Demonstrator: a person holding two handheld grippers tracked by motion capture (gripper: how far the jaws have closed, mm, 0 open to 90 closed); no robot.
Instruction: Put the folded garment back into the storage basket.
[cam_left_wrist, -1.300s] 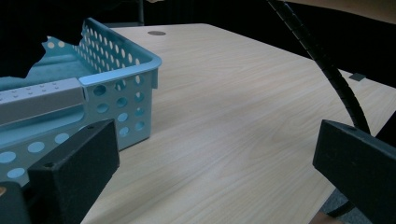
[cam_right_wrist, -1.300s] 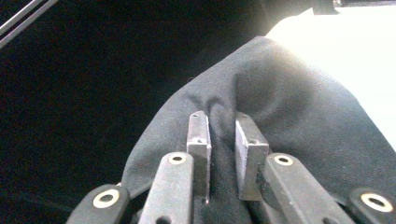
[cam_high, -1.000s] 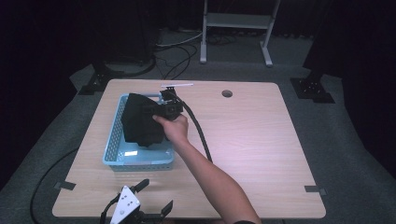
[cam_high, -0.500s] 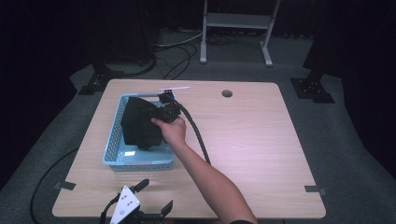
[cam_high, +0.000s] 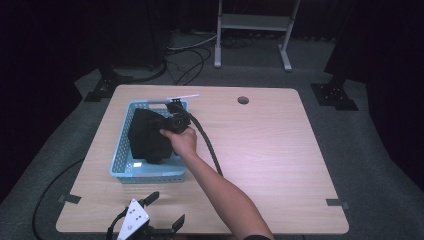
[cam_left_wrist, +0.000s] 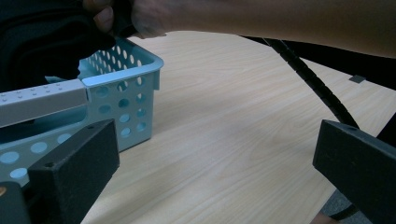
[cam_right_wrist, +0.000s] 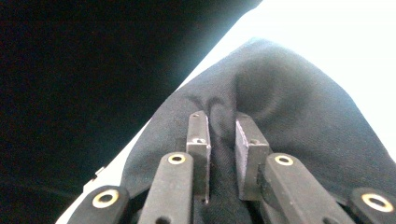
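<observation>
While your right hand reaches over the blue basket, this is how things stand for you:

Right gripper: your right gripper (cam_high: 172, 116) sits above the far end of the basket, its jaws drawn close together and pinching a fold of the black cloth (cam_right_wrist: 280, 107) between them, as the right gripper view shows.

Right hand: your right hand (cam_high: 181, 140) wraps the gripper's body just over the basket's right wall; your forearm crosses the surface from the near edge.

Black cloth: you have the cloth (cam_high: 147, 135) bunched in a dark heap inside the basket, covering most of its middle and far part; whether it is lifted off the bottom cannot be told.

Basket: your blue basket (cam_high: 150, 172), with its holed walls, stands on the left half of the surface (cam_high: 270, 145), long side running away from you.

Left gripper: your left gripper (cam_high: 152, 212) lies at the near edge of the surface, close to the basket's near wall, jaws spread wide with nothing between them.

Cable: your right gripper's black cable (cam_high: 207, 142) trails back beside your forearm.
</observation>
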